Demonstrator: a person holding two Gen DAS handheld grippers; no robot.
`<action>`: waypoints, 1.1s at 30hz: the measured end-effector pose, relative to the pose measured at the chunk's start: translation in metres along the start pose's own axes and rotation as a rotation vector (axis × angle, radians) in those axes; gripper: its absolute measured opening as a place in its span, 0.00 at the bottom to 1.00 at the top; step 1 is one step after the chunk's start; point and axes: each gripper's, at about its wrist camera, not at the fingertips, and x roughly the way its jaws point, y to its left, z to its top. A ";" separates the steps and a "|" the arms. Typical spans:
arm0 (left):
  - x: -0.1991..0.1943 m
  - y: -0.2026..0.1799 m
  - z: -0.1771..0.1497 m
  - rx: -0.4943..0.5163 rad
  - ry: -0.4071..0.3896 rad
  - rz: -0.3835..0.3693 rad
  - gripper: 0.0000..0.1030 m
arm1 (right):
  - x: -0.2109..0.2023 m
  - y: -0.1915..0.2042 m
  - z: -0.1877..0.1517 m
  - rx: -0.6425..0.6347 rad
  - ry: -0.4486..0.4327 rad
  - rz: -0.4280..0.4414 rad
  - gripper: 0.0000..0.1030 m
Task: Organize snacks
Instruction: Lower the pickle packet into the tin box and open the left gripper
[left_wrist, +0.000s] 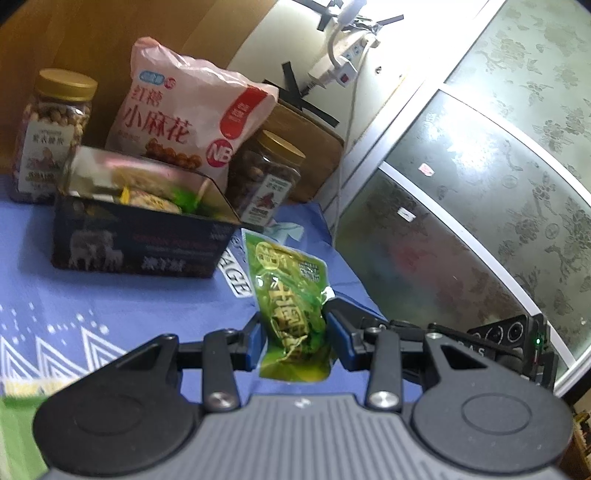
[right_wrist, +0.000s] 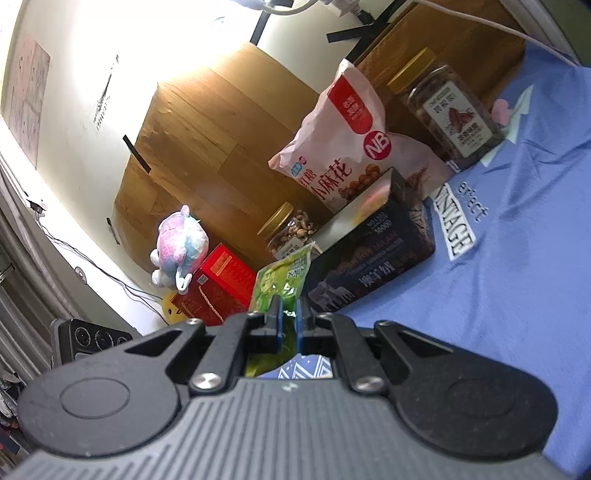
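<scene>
Green snack packets, two: one pinched between the narrowly parted pads of the left gripper, held above the blue cloth just right of the dark open box; another clamped edge-on in the shut right gripper, just left of that box. Behind the box: nut jar, pink bag, second jar. Inside the box: assorted packets.

Green packet, blue patterned cloth, pink bag
</scene>
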 end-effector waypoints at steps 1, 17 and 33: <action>0.000 0.002 0.004 0.002 -0.003 0.008 0.35 | 0.006 0.000 0.003 -0.002 0.007 0.004 0.09; 0.038 0.078 0.093 0.012 -0.019 0.212 0.37 | 0.142 -0.017 0.060 -0.096 0.089 -0.024 0.09; 0.044 0.098 0.101 0.044 -0.019 0.411 0.49 | 0.149 -0.013 0.066 -0.297 0.026 -0.221 0.26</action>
